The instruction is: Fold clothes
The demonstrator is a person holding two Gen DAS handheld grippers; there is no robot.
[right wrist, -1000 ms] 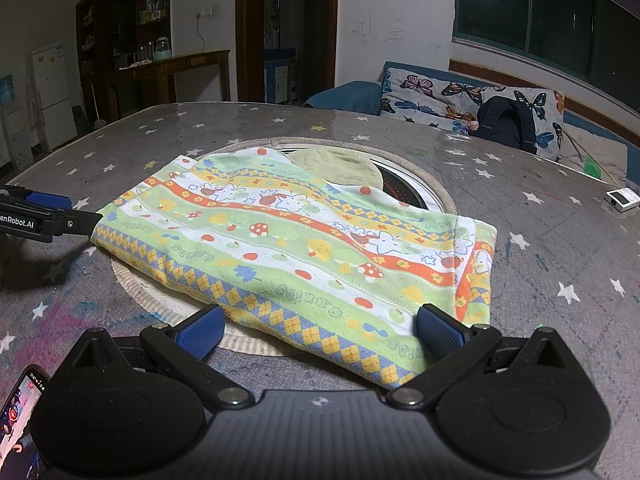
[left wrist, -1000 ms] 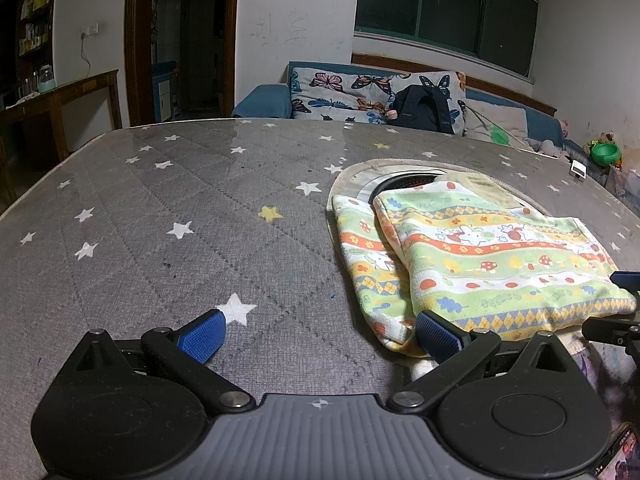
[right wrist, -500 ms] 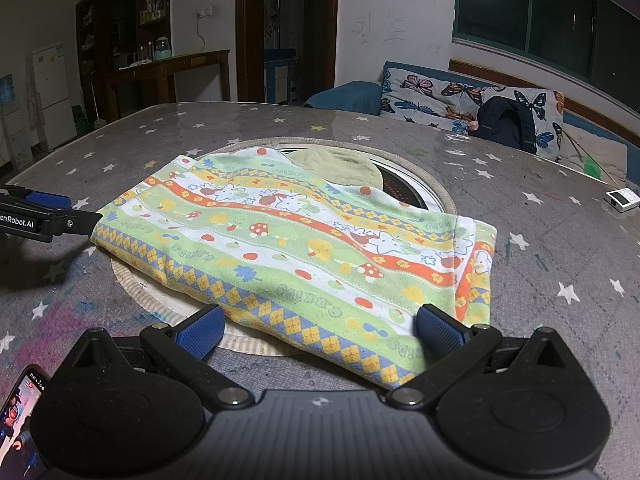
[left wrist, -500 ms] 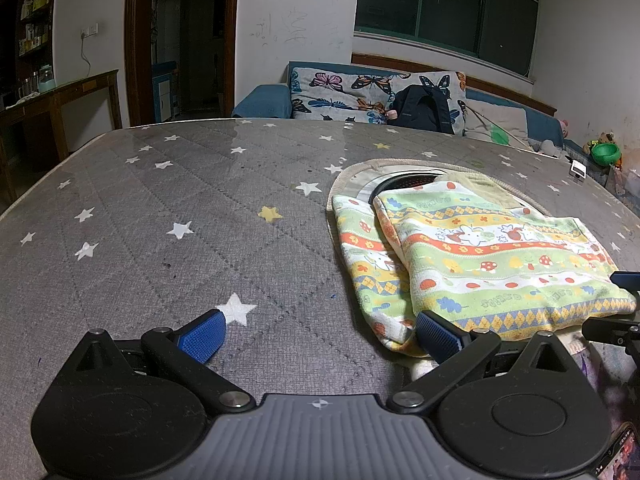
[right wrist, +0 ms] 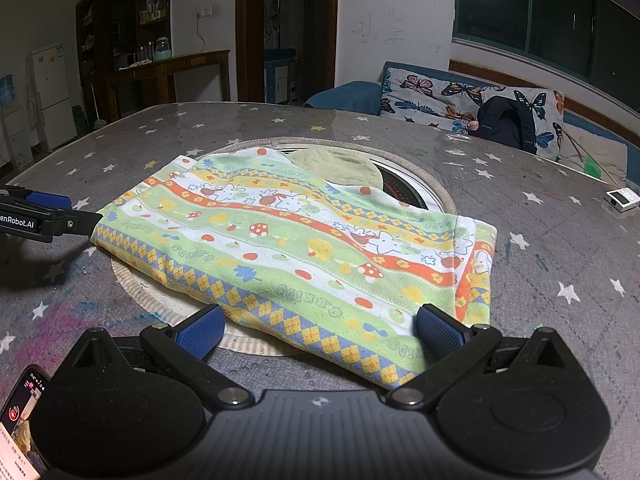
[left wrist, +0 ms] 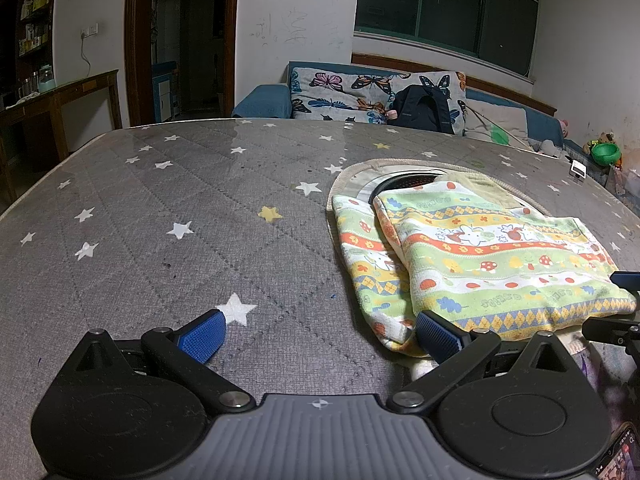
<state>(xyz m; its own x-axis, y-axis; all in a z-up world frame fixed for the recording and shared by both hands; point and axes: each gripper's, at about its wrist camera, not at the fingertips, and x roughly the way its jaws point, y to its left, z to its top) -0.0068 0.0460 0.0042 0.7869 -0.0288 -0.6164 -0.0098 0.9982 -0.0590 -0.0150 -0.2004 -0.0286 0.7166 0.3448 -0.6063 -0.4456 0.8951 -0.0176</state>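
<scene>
A folded, colourfully striped child's garment (right wrist: 304,256) with mushrooms and stars lies flat on the grey star-print table, over a round woven mat (right wrist: 136,284). It also shows in the left wrist view (left wrist: 480,264) at the right. My left gripper (left wrist: 320,334) is open and empty, low over the table, its right finger (left wrist: 436,336) beside the garment's near corner. My right gripper (right wrist: 318,326) is open and empty, its blue pads at the garment's near edge. The left gripper's fingertips (right wrist: 48,212) show at the garment's left corner in the right wrist view.
A pale green cloth (right wrist: 340,164) pokes out behind the garment. A phone (right wrist: 20,432) lies at the near left. A small white device (right wrist: 622,199) sits at the table's right side. A sofa with butterfly cushions and a dark backpack (left wrist: 424,110) stands behind the table.
</scene>
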